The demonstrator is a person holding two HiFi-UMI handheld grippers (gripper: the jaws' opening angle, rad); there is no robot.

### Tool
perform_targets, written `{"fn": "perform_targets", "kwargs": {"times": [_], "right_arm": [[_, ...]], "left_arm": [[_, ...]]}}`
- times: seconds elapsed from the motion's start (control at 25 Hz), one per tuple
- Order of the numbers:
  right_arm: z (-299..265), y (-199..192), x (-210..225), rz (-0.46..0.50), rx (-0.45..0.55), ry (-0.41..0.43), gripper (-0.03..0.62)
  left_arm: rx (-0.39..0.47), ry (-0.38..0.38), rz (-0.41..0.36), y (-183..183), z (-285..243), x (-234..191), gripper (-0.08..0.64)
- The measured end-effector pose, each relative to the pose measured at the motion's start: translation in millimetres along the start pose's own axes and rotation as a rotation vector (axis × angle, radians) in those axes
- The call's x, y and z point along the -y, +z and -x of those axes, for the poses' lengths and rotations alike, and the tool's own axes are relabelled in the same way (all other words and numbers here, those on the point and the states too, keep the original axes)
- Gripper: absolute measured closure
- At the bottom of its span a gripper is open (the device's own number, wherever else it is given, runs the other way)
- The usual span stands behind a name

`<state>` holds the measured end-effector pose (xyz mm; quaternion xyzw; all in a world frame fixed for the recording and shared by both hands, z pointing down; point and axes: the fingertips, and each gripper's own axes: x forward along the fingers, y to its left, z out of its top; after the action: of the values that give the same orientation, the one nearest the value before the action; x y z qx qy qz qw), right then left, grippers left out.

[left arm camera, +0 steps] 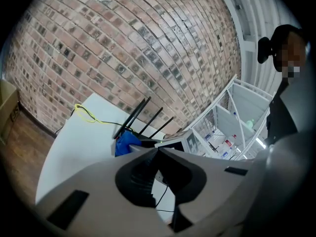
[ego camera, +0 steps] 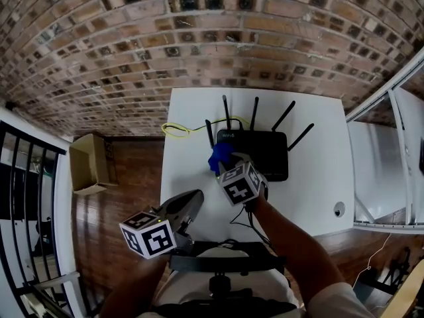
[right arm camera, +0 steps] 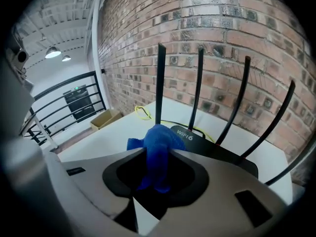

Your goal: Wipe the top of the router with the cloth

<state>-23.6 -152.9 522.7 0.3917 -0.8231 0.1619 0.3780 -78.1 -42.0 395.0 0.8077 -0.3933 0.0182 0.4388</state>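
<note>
Gripping the blue cloth (right arm camera: 157, 141), the right tongs (right arm camera: 158, 157) have both jaws pressed against a bunched fold, with the free end spilling out ahead of the tips. The cloth sits at the near-left corner of the black router (right arm camera: 219, 152), beside the leftmost antenna (right arm camera: 160, 83). In the head view the right tongs (ego camera: 227, 163) reach over the white worktop (ego camera: 318, 191) to the router (ego camera: 265, 152), which lies towards the far edge with the cloth (ego camera: 218, 156) at its left end. The left tongs (left arm camera: 158, 150) are drawn together with nothing between them, and are held low over the near-left part of the worktop, well apart from the router. Whether the cloth presses on the router's top cannot be told, as the bundle covers the contact. The marker cube (ego camera: 240, 184) hides the router's near-left edge, and the left gripper view shows only its antennas and a sliver of casing.
</note>
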Motion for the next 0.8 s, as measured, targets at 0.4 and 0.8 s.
{"fn": "perform_targets", "kwargs": {"times": [0.4, 0.8], "right_arm": [[18, -27, 45, -0.05, -0.016, -0.091, 0.456], [58, -74, 114, -0.152, -0.051, -0.242, 0.456]], "left_arm": [[-0.027, -0.033, -0.001, -7, -10, 7, 0.529], [-0.055, -0.069, -0.023, -11, -24, 20, 0.528]]}}
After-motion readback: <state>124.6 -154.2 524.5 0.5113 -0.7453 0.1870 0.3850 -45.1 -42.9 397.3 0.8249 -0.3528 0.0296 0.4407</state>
